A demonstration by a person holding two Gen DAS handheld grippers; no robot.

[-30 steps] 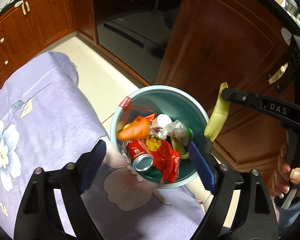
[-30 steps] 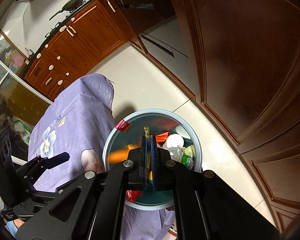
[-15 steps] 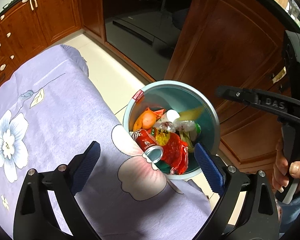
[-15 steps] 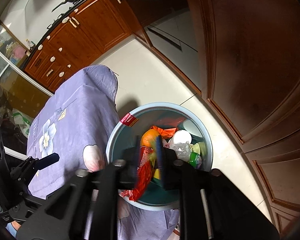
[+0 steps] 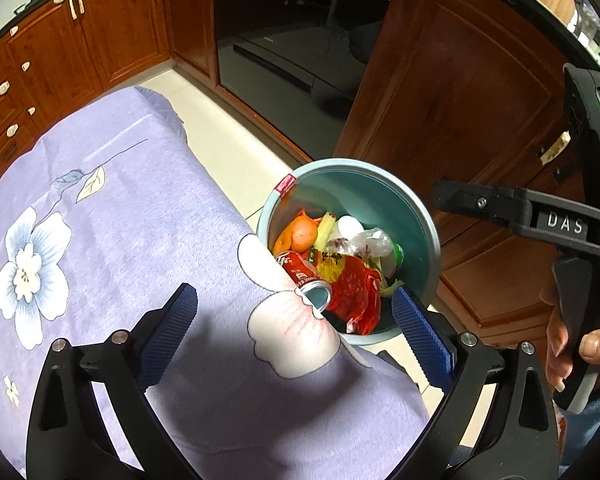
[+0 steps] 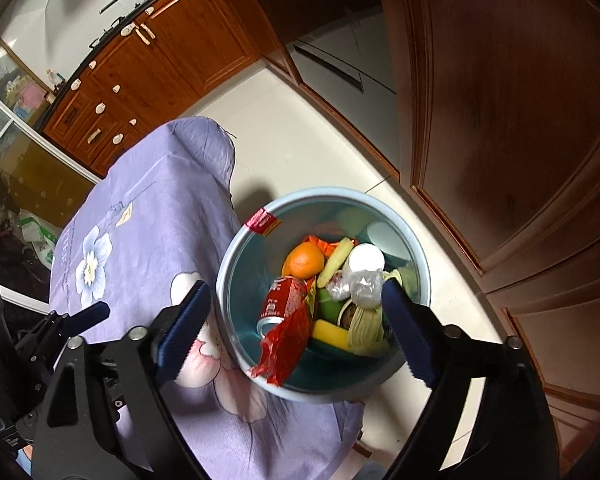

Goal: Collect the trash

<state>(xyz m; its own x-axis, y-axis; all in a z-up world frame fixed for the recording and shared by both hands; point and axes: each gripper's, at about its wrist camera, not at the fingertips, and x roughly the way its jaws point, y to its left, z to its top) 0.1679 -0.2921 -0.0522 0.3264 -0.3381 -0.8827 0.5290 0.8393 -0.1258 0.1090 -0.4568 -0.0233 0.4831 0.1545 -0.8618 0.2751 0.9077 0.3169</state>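
A light blue trash bin (image 5: pixel 430 236) (image 6: pixel 236 256) stands on the floor beside the table's corner. It holds a red soda can (image 5: pixel 302 276) (image 6: pixel 280 298), an orange (image 5: pixel 300 234) (image 6: pixel 303 260), a red wrapper (image 5: pixel 356 296) (image 6: pixel 288 344), a white cup (image 6: pixel 366 258), a banana peel (image 6: pixel 336 258) and other scraps. My left gripper (image 5: pixel 296 332) is open and empty above the table's edge near the bin. My right gripper (image 6: pixel 296 330) is open and empty right above the bin; it also shows in the left wrist view (image 5: pixel 444 192).
The table wears a purple flowered cloth (image 5: pixel 100 240) (image 6: pixel 140 216). Brown wooden cabinets (image 5: pixel 460 92) (image 6: pixel 520 80) stand close behind the bin. A pale tiled floor (image 5: pixel 228 136) lies between the table and the cabinets. A dark oven front (image 5: pixel 284 48) is at the back.
My right gripper opened and let go of the banana peel, which now lies in the bin. My left gripper drew back over the table.
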